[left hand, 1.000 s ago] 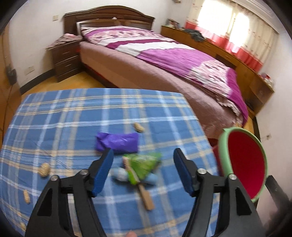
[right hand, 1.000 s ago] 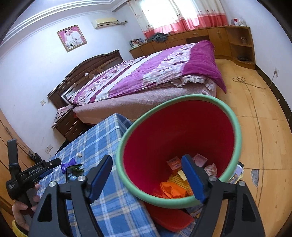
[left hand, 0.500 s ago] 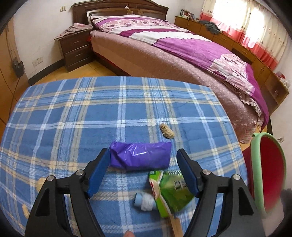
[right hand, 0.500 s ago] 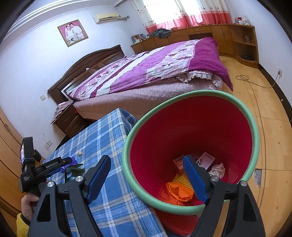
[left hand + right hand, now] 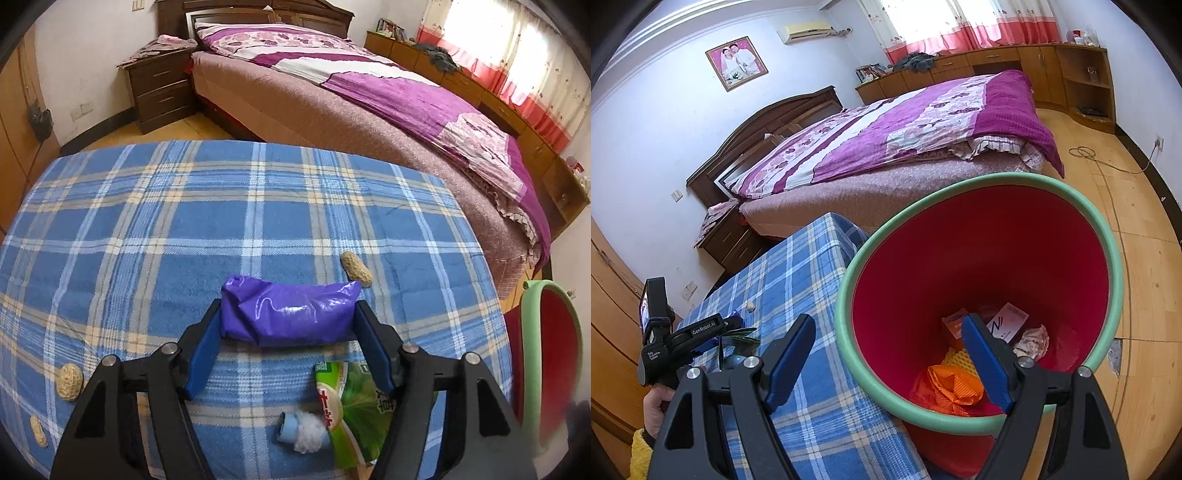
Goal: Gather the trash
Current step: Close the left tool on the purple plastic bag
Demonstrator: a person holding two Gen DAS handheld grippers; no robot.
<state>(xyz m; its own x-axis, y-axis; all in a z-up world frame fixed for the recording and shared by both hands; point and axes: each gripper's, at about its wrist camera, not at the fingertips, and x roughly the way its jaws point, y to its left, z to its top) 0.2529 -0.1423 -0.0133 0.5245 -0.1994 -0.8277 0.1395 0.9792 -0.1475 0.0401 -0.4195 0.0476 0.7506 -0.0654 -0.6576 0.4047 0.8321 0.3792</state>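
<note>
Purple plastic packet lies crosswise on the plaid-covered worktop, squarely between the blue fingers of the left gripper. Those fingers are closing; each tip sits at or just beside one end of the packet, and whether they press it yet is not clear.

- Nearby litter: a peanut just beyond the packet's far right corner; a green snack wrapper and a small blue-and-white scrap on the near side, partly under the right finger.
- More peanuts at the near left edge.
- Red bin with green rim stands off the worktop's right edge, already holding orange and paper rubbish.
- Right gripper hovers over the bin's near rim, fingers wide, nothing in them.

Judgement on the grasp: the packet looks soft and slick, gripped end to end, so it may buckle or squirt out. Close slowly and firmly, keep the fingers low against the cloth without snagging it, and watch that the right finger does not drag the green wrapper along. Lift straight up before swinging right to the bin.
</note>
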